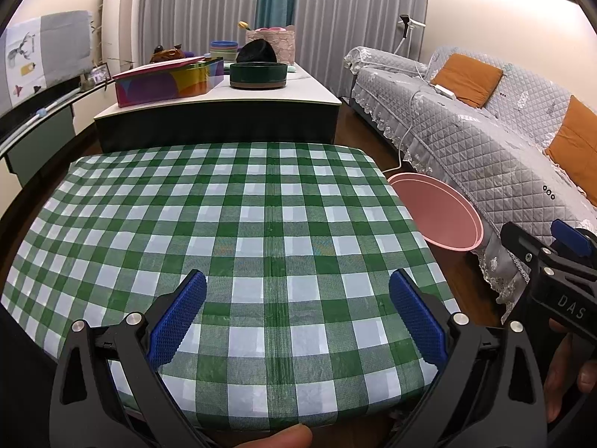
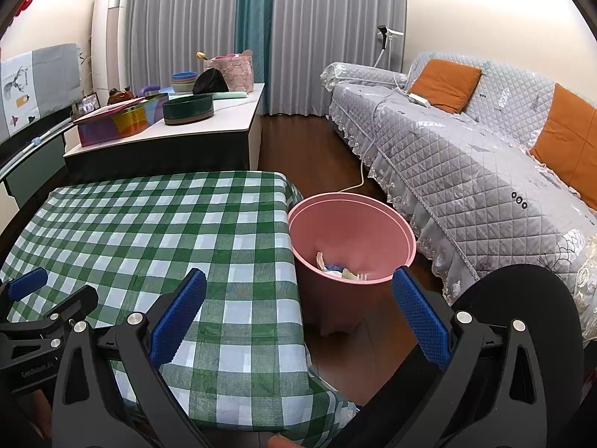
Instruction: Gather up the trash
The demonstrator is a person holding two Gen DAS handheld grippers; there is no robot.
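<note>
Both grippers hovering empty; trash lying in the bin

The left gripper [image 1: 297,313] and right gripper [image 2: 298,313] are hanging spread wide, gripping nothing, over the checked surface [image 1: 242,205]. Trash [image 2: 341,270] is sitting in the pink bin [image 2: 373,224], ahead of the right gripper. Judging by this, scanning the surface's edges for leftovers is the sensible move.

My left claw [image 1: 297,319] and right claw [image 2: 298,317]: black frames, blue textured pads [image 1: 175,321], silver screws, white "DAS" lettering; bare thumb [image 1: 283,438] skin.
</note>
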